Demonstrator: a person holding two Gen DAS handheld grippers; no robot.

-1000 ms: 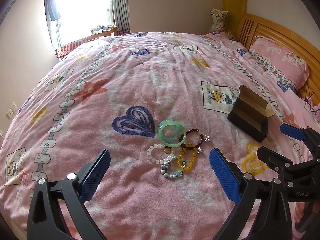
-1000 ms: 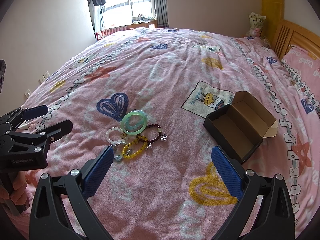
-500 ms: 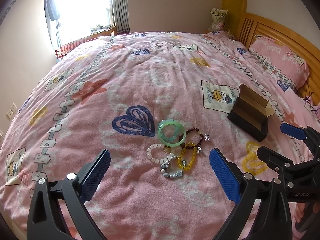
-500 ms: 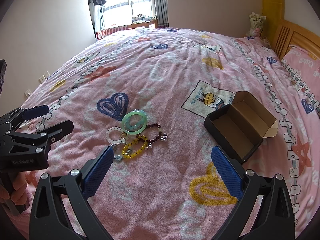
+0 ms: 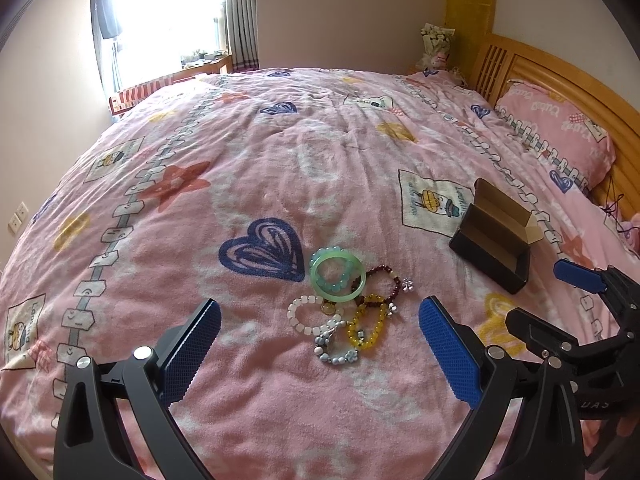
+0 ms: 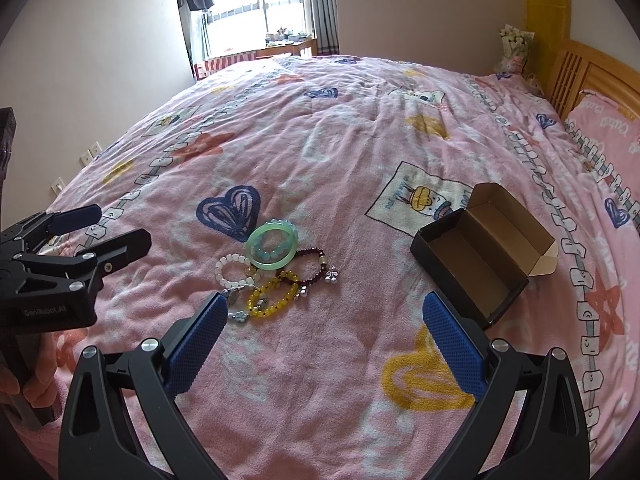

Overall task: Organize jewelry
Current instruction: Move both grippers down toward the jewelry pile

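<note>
Hovering above bracelets, both tongs agape

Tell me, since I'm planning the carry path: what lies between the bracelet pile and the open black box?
Only bare pink blanket separates the pile of beaded bracelets from the open black cardboard box; the right wrist view shows it best.

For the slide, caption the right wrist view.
Open right gripper above a bracelet pile beside an empty box on a pink bedspread.

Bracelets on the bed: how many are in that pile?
6, overlapping: green bangle with blue beads inside it, white left, dark red right, yellow in front, grey nearest. More may hide underneath.
</note>
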